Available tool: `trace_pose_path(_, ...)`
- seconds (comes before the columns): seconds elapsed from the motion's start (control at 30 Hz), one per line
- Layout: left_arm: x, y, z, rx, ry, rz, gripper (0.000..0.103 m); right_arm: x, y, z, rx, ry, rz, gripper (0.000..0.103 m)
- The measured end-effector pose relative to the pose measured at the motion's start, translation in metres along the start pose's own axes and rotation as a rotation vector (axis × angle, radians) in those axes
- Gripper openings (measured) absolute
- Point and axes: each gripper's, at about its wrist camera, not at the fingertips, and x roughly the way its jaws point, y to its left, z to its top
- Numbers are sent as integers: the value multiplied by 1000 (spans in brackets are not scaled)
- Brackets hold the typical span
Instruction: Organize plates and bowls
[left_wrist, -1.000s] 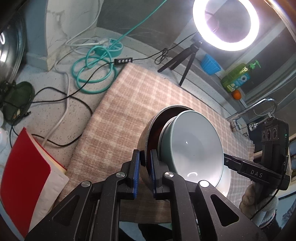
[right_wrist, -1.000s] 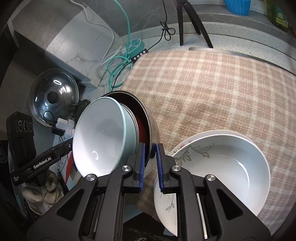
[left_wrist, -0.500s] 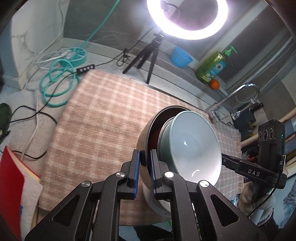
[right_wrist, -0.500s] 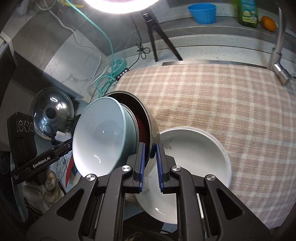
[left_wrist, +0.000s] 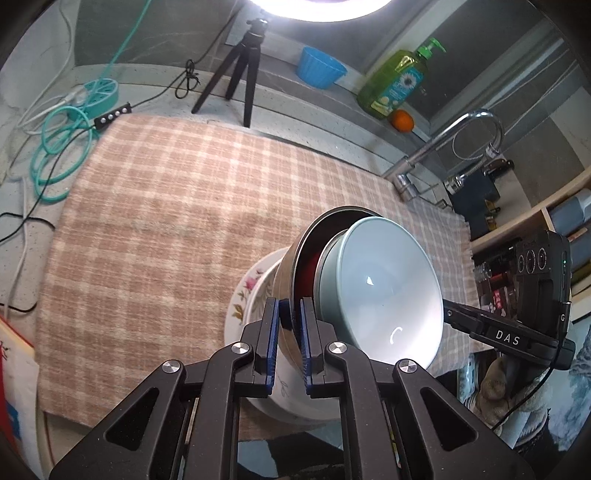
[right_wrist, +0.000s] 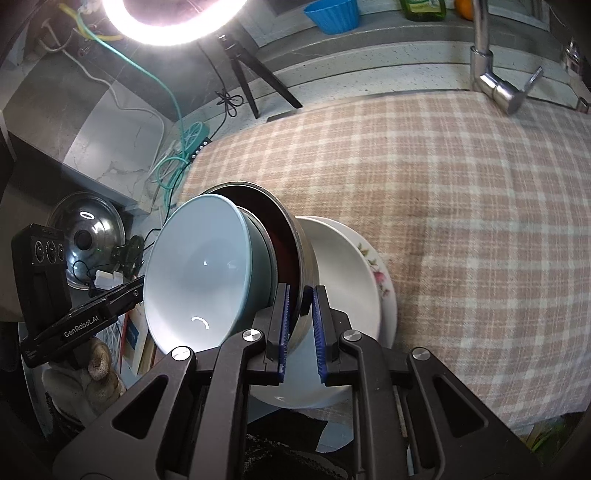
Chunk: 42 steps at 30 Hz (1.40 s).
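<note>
Both grippers hold one nested stack: a steel bowl (left_wrist: 295, 258) with a dark red inside, and a pale blue bowl (left_wrist: 388, 291) sitting in it. My left gripper (left_wrist: 290, 339) is shut on the steel bowl's rim. My right gripper (right_wrist: 300, 325) is shut on the opposite rim of the steel bowl (right_wrist: 301, 258), with the blue bowl (right_wrist: 199, 266) to its left. The stack hangs over a white bowl (right_wrist: 343, 273) that rests on a floral plate (right_wrist: 384, 273) on the checked cloth (right_wrist: 461, 221). The plate's rim (left_wrist: 243, 291) also shows in the left wrist view.
A ring light on a tripod (left_wrist: 240, 74), a blue cup (left_wrist: 319, 70), a green soap bottle (left_wrist: 395, 85), an orange (left_wrist: 402, 120) and a tap (left_wrist: 443, 147) line the back. Teal cable coils (left_wrist: 59, 147) lie at the left. A steel pot lid (right_wrist: 85, 236) lies off the cloth.
The held stack has moved over the white bowl and floral plate near the cloth's front edge. Both grippers stay shut on the steel bowl's rim.
</note>
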Motion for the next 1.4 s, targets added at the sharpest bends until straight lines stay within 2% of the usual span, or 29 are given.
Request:
trace_pose_path(0.3,13,-9,-10,13,47,6,8,3,-15,-14,28,25,-5,13)
trace_pose_path(0.6,16,-8,-15,5,62,15,8,6,-17,-17,31,39,2,14)
trace_pose_path(1.4,14,-4,-24,14,53,34,8,-3,-7,-24,-31,1,-28,14)
